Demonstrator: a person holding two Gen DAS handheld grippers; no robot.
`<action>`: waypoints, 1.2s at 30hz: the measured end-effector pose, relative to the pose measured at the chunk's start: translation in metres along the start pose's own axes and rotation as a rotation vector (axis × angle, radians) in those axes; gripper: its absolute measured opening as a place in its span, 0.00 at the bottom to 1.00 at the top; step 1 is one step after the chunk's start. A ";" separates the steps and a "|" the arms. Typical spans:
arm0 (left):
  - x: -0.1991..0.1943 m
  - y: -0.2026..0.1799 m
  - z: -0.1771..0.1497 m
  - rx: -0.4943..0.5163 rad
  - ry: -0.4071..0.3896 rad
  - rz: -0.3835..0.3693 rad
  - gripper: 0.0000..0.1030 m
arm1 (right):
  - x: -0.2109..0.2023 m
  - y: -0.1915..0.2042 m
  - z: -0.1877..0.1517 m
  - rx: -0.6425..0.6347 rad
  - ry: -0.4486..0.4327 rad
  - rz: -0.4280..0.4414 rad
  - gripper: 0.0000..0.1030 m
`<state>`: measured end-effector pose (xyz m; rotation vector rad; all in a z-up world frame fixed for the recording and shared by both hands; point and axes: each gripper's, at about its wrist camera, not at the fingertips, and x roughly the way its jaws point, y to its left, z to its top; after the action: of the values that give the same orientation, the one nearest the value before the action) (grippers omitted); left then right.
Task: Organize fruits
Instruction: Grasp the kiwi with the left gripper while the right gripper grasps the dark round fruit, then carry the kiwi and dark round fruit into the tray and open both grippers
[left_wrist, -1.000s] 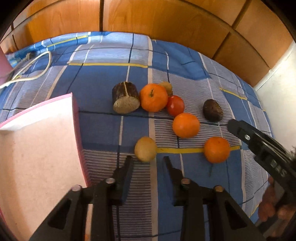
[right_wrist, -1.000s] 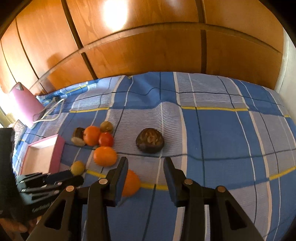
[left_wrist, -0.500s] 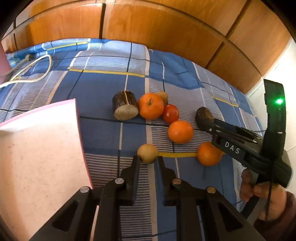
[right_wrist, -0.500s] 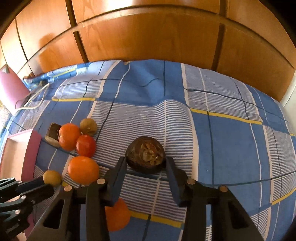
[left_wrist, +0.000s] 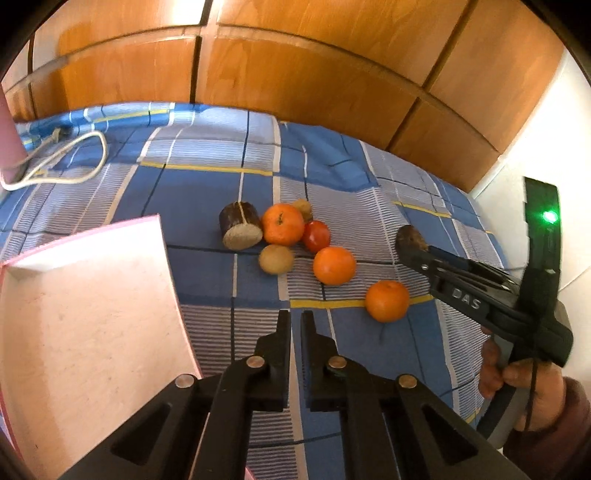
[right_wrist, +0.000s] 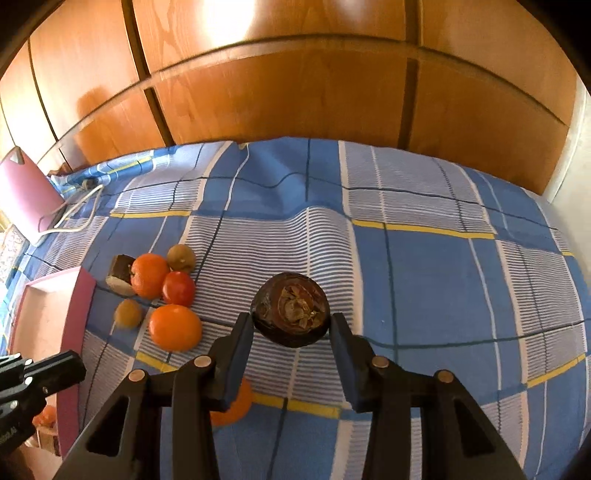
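Note:
Fruits lie on a blue plaid bedspread (left_wrist: 207, 184): three oranges (left_wrist: 334, 265), a red tomato (left_wrist: 316, 235), a small yellow-brown fruit (left_wrist: 276, 259), another brownish one (left_wrist: 303, 207) and a dark cut log-shaped piece (left_wrist: 241, 229). My left gripper (left_wrist: 294, 325) is shut and empty, short of the yellow-brown fruit. My right gripper (right_wrist: 291, 325) is open, its jaws on either side of a dark brown round fruit (right_wrist: 291, 309). The right gripper also shows in the left wrist view (left_wrist: 406, 245) at that fruit (left_wrist: 409, 236).
A pink box (left_wrist: 81, 317) stands open at the left, also in the right wrist view (right_wrist: 55, 314). A white cable (left_wrist: 70, 158) lies at the far left of the bed. Wooden panels (left_wrist: 295, 74) rise behind; a white wall is at the right.
My left gripper closed empty and drew back; the yellow-brown fruit now lies farther off, beside the oranges. My right gripper moved forward until its open jaws flank the dark brown fruit.

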<state>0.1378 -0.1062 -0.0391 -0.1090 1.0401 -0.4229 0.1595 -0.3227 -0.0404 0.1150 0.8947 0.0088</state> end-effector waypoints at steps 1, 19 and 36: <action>0.002 0.005 0.001 -0.033 0.016 -0.005 0.12 | -0.002 0.000 -0.001 -0.001 -0.002 -0.003 0.42; 0.048 -0.001 0.031 -0.077 0.053 0.076 0.40 | -0.015 -0.011 -0.017 0.026 -0.021 0.040 0.42; 0.031 -0.008 0.022 -0.034 0.017 0.047 0.26 | -0.010 -0.023 -0.020 0.071 -0.014 0.052 0.42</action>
<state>0.1677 -0.1282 -0.0508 -0.1110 1.0646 -0.3638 0.1362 -0.3445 -0.0475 0.2046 0.8776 0.0247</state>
